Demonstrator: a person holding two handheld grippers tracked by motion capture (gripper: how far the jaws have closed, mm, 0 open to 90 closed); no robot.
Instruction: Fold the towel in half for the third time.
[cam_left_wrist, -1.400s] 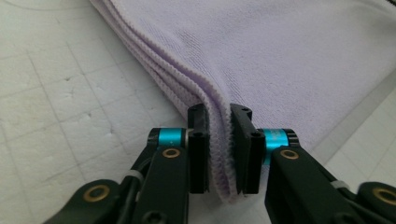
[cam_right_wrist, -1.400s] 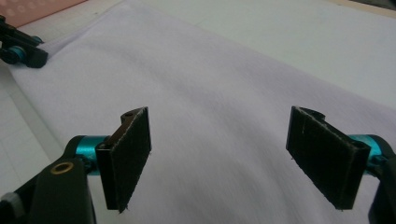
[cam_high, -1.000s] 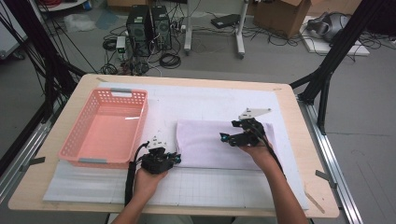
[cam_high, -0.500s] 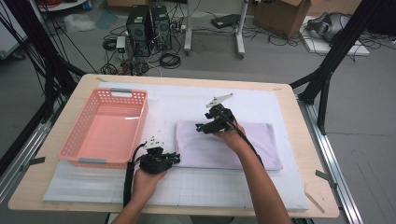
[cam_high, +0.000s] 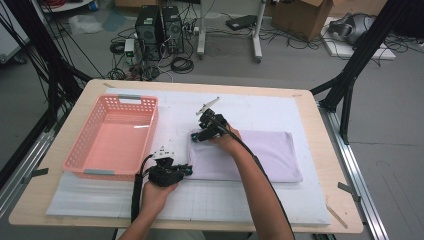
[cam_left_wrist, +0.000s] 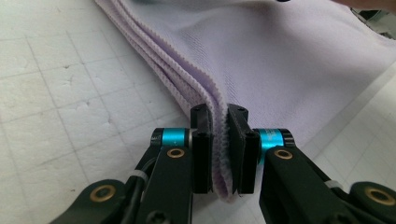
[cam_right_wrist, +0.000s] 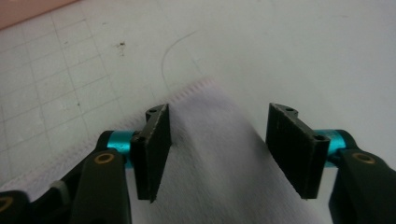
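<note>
A folded lilac cloth (cam_high: 265, 155) lies flat on the white grid mat (cam_high: 260, 107). My left gripper (cam_high: 189, 170) is at the cloth's near left corner. In the left gripper view it (cam_left_wrist: 219, 112) is shut on the layered edge of the cloth (cam_left_wrist: 261, 51). My right gripper (cam_high: 194, 136) hovers at the cloth's far left corner. In the right gripper view its jaws (cam_right_wrist: 217, 114) have just been closing, and the cloth corner (cam_right_wrist: 215, 154) lies between them with gaps on both sides.
A pink plastic basket (cam_high: 131, 101) stands empty on the mat's left side, close to both grippers. The wooden table's edge (cam_high: 311, 130) runs along the right. Cables and computer cases sit on the floor beyond.
My right gripper has travelled left across the cloth to its far left corner, and its jaws stand narrower. The left gripper has kept its hold and its place.
</note>
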